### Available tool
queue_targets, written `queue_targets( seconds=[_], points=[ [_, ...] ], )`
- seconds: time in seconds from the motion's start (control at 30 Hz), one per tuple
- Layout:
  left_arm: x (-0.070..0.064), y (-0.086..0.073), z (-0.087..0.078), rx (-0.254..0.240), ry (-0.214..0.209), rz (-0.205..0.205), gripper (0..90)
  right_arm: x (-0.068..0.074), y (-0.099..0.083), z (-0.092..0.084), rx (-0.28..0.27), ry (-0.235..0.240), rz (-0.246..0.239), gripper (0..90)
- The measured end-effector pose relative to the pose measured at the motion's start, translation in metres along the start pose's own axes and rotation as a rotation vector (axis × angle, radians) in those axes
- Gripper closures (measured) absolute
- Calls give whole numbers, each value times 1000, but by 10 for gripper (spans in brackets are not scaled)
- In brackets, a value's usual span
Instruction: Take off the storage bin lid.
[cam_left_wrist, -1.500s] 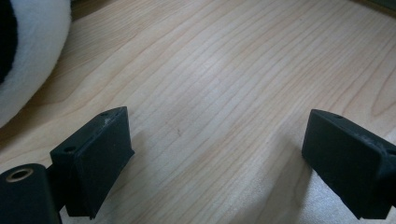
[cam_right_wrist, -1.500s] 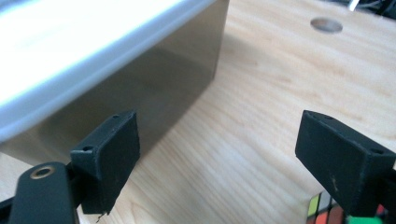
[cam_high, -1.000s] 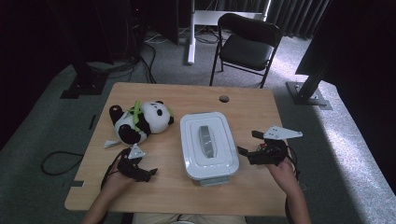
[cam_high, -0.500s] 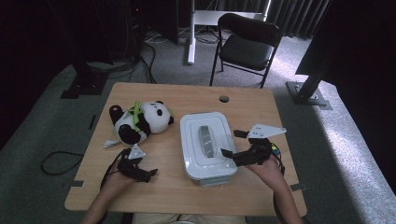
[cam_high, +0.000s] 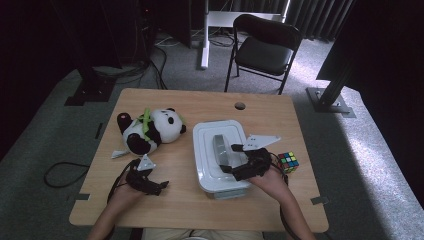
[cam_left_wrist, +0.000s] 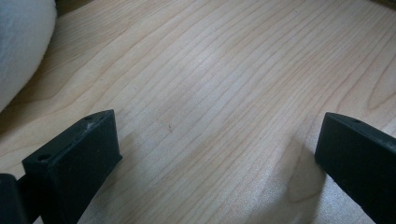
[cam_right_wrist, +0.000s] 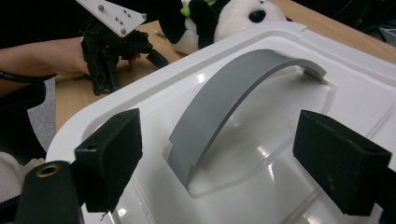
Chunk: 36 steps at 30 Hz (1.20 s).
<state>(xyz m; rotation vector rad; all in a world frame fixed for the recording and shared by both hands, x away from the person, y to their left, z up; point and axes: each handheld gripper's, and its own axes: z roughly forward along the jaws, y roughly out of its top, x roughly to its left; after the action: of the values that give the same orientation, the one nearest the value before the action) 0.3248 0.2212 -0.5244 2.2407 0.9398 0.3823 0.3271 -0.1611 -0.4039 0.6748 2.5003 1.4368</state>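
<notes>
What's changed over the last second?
The right gripper moved left from beside the white box onto its lid; its jaws, just starting to close, straddle the grey handle without pressing. This uncovered a puzzle cube. Left gripper, panda and box stayed put.

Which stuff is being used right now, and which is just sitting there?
In use:
- white box with its grey handle
- right gripper, jaws open either side of the handle

Just lying about:
- panda
- cube
- left gripper, open over bare table
</notes>
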Motion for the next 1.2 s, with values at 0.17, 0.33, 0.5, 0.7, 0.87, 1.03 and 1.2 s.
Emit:
queue_targets(
  seconds=[0.17,0.33,0.5,0.7,0.87,1.03,1.2],
  points=[
    [0,0,0,1,0,0,5,1,1,3,9,0,-18,196],
    [0,0,0,1,0,-1,5,1,0,5,13,-4,-32,245],
    [-1,0,0,0,4,-6,5,2,1,6,18,-20,-29,259],
    [-1,0,0,0,4,-5,5,8,2,3,12,-72,6,302],
    [-2,0,0,0,5,-7,5,17,1,6,24,-138,5,357],
    [-2,0,0,0,5,-6,6,31,4,9,36,-239,-9,395],
    [-2,0,0,-2,6,-6,6,38,7,14,56,-291,29,420]
  ],
)
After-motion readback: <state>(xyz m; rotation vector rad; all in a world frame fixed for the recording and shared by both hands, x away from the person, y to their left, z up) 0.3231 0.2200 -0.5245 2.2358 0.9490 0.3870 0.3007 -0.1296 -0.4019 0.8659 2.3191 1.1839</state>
